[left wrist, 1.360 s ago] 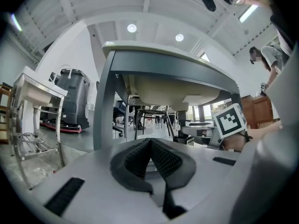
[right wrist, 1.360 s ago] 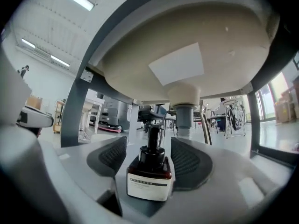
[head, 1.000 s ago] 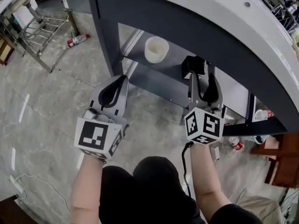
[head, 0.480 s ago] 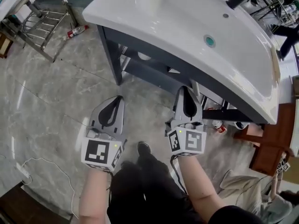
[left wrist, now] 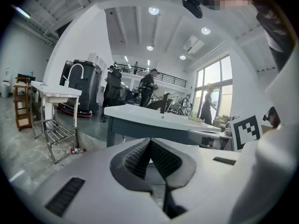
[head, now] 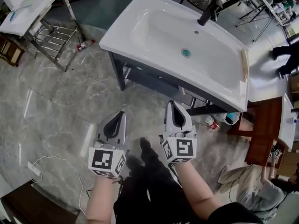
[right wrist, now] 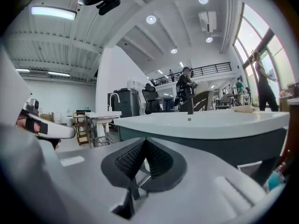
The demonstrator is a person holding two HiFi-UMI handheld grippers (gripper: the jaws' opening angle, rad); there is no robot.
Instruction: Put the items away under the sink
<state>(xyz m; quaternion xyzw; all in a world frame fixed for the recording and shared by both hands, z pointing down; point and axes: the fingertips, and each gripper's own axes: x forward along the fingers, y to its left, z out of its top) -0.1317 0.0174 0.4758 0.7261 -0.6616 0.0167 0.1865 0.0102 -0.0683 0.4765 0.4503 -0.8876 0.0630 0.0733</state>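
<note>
The white sink [head: 154,27] stands on a dark grey frame [head: 140,76], with a black tap [head: 207,14] at its back. Its basin hides the shelf beneath it and whatever lies there. My left gripper [head: 122,113] and right gripper [head: 173,104] hang side by side over the floor, just in front of the sink, pointing at it. Both are shut with nothing between the pads. In the left gripper view the left gripper [left wrist: 149,141] points at the sink [left wrist: 154,120]. In the right gripper view the right gripper [right wrist: 145,140] faces the sink's front edge [right wrist: 210,120].
A wire rack [head: 51,38] under a second white sink [head: 28,8] stands at the left, with a red can [head: 84,45] on the floor beside it. Bottles [head: 211,122] and a wooden stool [head: 261,129] sit right of the sink. A cable [head: 42,162] trails on the floor.
Both grippers have risen and drawn back from the shelf under the sink. The right jaws, open by a black item on the shelf, are now shut and empty. The view now looks down onto the basin.
</note>
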